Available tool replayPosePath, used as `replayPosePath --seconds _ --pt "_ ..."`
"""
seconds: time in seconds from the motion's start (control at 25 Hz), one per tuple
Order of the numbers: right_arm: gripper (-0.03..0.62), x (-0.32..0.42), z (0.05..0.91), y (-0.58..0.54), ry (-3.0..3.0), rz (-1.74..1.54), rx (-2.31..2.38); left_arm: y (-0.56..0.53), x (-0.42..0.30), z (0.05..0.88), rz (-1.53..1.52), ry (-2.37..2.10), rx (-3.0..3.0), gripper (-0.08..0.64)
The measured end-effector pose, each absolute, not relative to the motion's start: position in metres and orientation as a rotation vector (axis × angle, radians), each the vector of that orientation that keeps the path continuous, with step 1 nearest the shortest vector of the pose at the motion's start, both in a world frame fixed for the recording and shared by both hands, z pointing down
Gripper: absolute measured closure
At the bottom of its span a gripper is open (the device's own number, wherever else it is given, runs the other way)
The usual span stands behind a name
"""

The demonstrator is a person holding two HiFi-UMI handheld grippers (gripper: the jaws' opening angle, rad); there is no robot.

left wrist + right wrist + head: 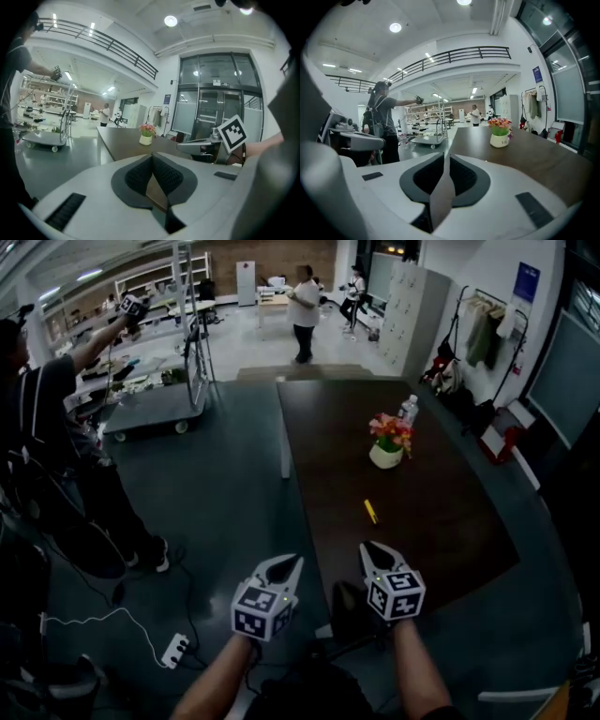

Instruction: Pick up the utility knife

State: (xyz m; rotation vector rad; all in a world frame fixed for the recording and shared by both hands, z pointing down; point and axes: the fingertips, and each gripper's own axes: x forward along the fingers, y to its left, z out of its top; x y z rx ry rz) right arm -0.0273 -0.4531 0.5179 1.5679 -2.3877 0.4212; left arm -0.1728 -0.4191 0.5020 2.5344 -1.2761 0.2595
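The utility knife (370, 512), small and yellow, lies on the dark brown table (450, 512), a short way beyond my right gripper. My right gripper (368, 547) (443, 157) hovers over the table's near edge and points at the knife. A narrow slit shows between its jaws, with nothing in it. My left gripper (289, 561) (152, 157) hangs over the floor just left of the table's near corner. Its jaw tips touch and hold nothing. Neither gripper view shows the knife clearly.
A white pot of flowers (387, 442) (146, 134) (499, 133) and a water bottle (408, 409) stand farther back on the table. A person (56, 446) with a raised arm stands at the left. A cart (155, 404) and a power strip (175, 649) are on the floor.
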Motion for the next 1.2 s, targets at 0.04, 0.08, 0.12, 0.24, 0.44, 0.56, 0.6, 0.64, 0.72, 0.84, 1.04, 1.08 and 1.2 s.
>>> replayPosePath --seconds 0.04,0.08,0.12,0.24,0.44,0.56,0.6,0.64,0.72,0.84,1.04,1.08,1.2 --pt "0.536 -0.015 0.526 -0.468 -2.367 0.435 1.573 -0.43 -0.163 0.504 0.269 -1.273 2.532 0.554" --pt "0.514 -0.003 0.535 -0.482 -2.344 0.45 1.577 -0.44 -0.154 0.506 0.277 -1.273 2.528 0.554" --pt "0.5 0.008 0.545 -0.496 -2.32 0.468 1.578 -0.449 -0.146 0.508 0.285 -1.275 2.522 0.554" --pt "0.472 0.035 0.578 -0.535 -2.25 0.514 1.566 -0.477 -0.125 0.516 0.303 -1.29 2.491 0.554" --pt "0.447 0.058 0.628 -0.59 -2.159 0.539 1.523 -0.515 -0.094 0.534 0.349 -1.293 2.46 0.554" --pt "0.431 0.061 0.651 -0.611 -2.119 0.554 1.49 -0.524 -0.087 0.541 0.38 -1.287 2.444 0.554" --pt "0.431 0.061 0.658 -0.617 -2.104 0.554 1.476 -0.526 -0.086 0.544 0.386 -1.287 2.436 0.554" --pt "0.431 0.061 0.665 -0.623 -2.089 0.55 1.459 -0.528 -0.087 0.546 0.392 -1.287 2.428 0.554" --pt "0.431 0.057 0.676 -0.632 -2.063 0.541 1.412 -0.531 -0.088 0.551 0.4 -1.291 2.414 0.554" --pt "0.431 0.057 0.692 -0.636 -2.016 0.554 1.362 -0.536 -0.091 0.558 0.413 -1.298 2.4 0.554" --pt "0.512 0.058 0.697 -0.634 -1.969 0.536 1.338 -0.535 -0.093 0.56 0.402 -1.29 2.38 0.554" --pt "0.514 0.058 0.697 -0.632 -1.963 0.533 1.335 -0.533 -0.094 0.56 0.398 -1.285 2.381 0.554" --pt "0.517 0.06 0.698 -0.625 -1.955 0.56 1.328 -0.53 -0.095 0.558 0.381 -1.271 2.397 0.554"
